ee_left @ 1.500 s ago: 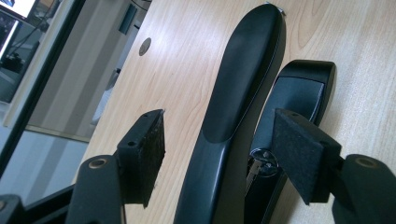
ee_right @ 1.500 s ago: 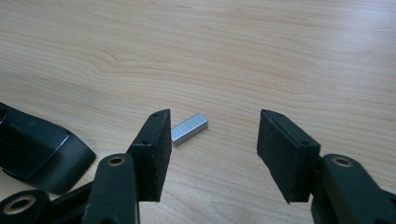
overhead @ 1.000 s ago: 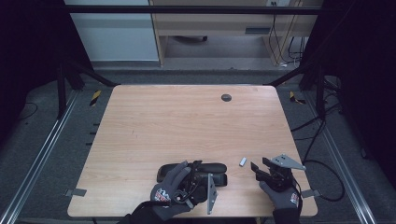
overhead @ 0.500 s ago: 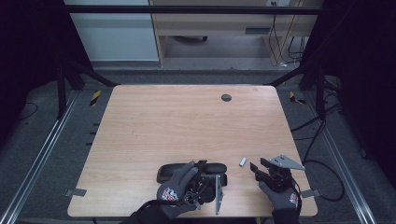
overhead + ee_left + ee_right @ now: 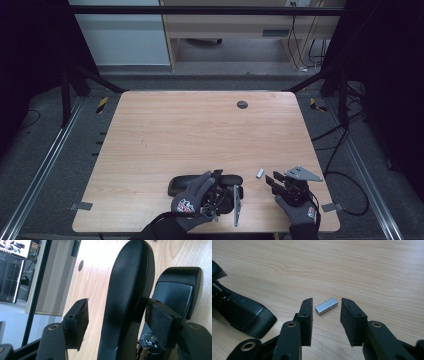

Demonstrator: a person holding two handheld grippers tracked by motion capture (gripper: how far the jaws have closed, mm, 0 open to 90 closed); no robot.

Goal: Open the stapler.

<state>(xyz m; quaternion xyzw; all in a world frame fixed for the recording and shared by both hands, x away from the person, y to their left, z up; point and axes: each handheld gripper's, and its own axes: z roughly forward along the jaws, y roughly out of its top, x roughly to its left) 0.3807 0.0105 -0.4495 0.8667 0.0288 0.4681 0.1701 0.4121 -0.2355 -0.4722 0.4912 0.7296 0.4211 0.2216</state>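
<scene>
Two jaws of the right hand-held gripper have just been closing around the staple block, not yet touching; left hand-held gripper seemingly open astride the stapler.

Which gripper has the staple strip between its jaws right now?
The right gripper: the silver staple strip lies on the table between its jaws, which have just been closing, pads not yet touching. The left gripper straddles the black stapler instead.

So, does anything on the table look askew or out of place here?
The black stapler lies swung open, its top arm lifted off the base, and a loose strip of staples sits on the wood between the right gripper's open jaws.
</scene>
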